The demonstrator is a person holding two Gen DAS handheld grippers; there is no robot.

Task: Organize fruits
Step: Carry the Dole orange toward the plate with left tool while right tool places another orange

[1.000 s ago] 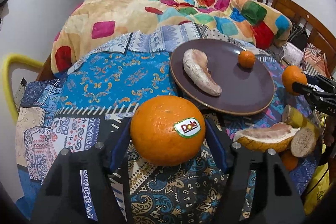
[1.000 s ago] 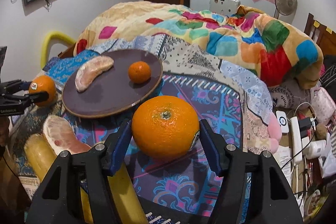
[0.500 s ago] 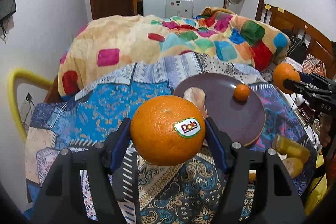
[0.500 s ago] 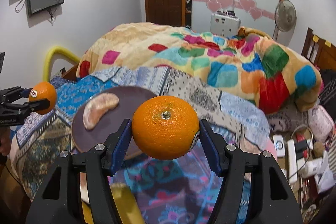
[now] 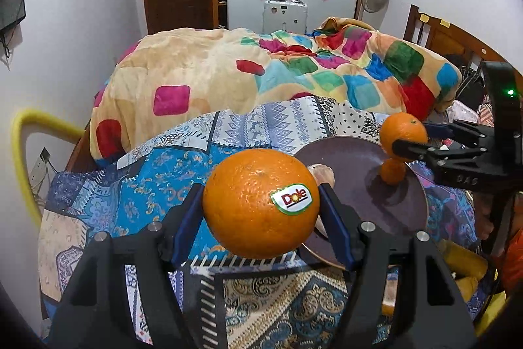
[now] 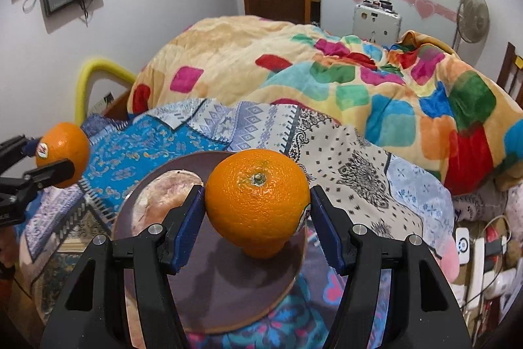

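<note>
Both fingers [image 5: 261,211] [image 6: 258,218] grip an orange [image 5: 260,201] [image 6: 256,198] above the plate [image 5: 408,218] — release high and yours rolls off.

Pebbled, faintly glossy peel on the stickered orange [image 5: 258,205], matt black plastic with blue pads and bright metal screws on the left hand-held gripper [image 5: 261,215], smooth dark sheen on the plate [image 6: 228,300], soft printed cloth on the bed cover [image 5: 130,185], plush fleece on the blanket [image 6: 261,54].
</note>
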